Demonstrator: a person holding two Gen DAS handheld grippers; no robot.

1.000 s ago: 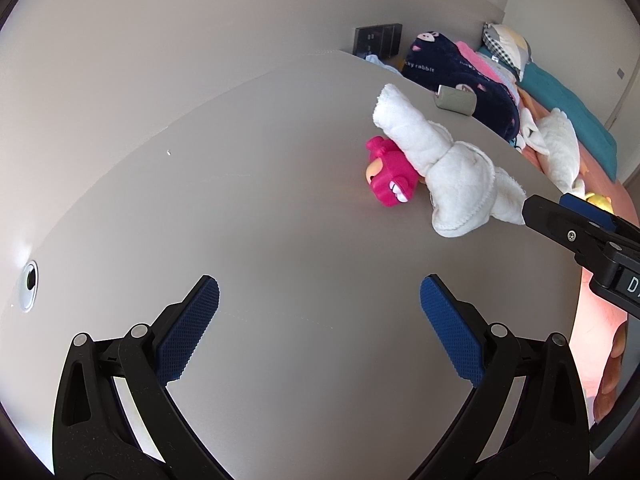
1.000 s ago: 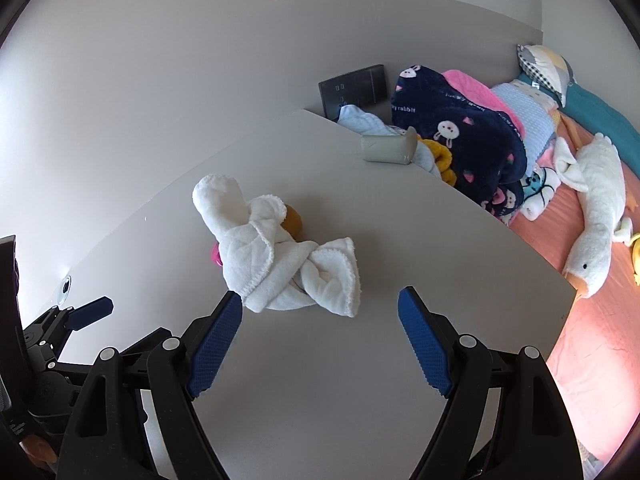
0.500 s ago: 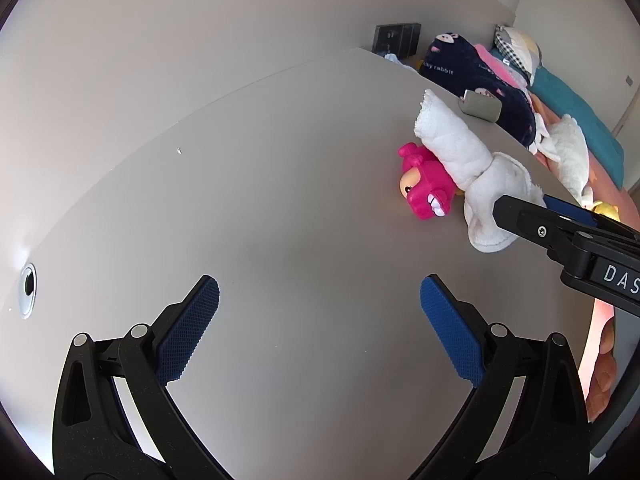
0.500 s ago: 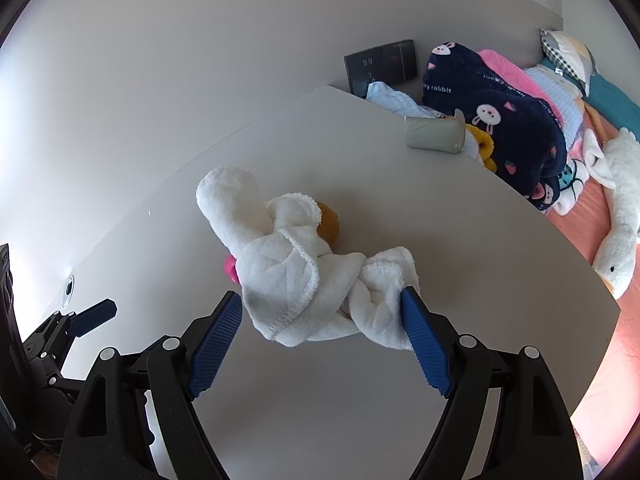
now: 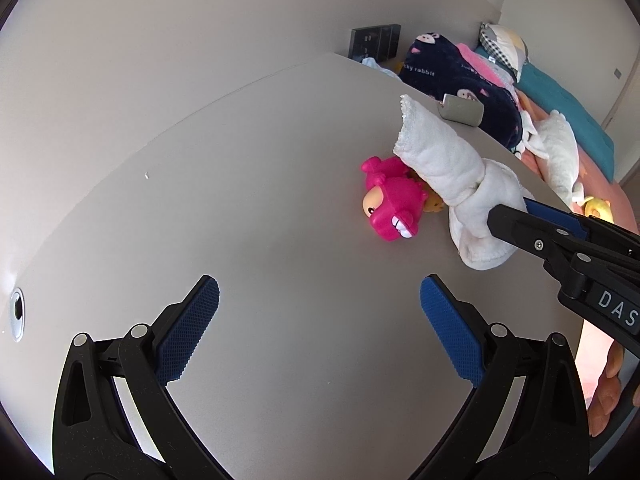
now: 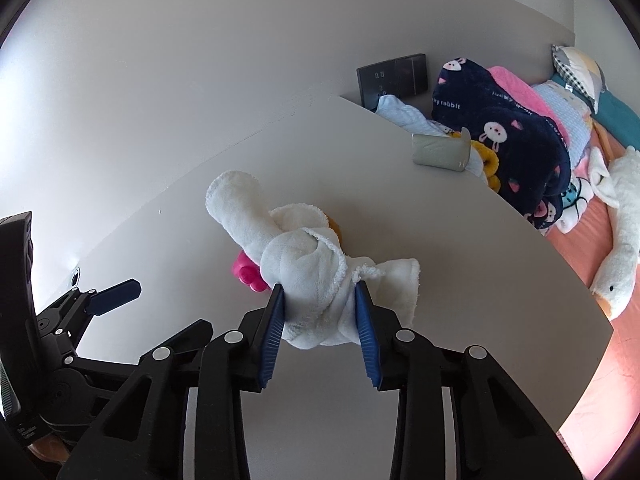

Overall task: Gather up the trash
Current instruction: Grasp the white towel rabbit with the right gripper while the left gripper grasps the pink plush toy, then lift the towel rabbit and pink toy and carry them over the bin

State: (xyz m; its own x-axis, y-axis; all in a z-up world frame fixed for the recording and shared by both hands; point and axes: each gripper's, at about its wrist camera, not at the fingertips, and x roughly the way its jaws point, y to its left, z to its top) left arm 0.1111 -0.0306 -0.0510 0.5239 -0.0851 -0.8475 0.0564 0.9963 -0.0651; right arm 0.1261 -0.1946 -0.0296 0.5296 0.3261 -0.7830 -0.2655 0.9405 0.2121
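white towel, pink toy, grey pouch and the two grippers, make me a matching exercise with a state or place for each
Things:
1. white towel
2. pink toy
3. grey pouch
4. left gripper

States or places:
A. open, with nothing between its fingers
B. at the table's far edge, beside the dark blue blanket
C. pinched by the right gripper
D. partly under the towel

Pairs: 1-C, 2-D, 3-B, 4-A

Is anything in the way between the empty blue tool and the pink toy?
Nothing visible is. Only bare table lies between the left tool and the pink toy. The right tool grips the white towel beside it.
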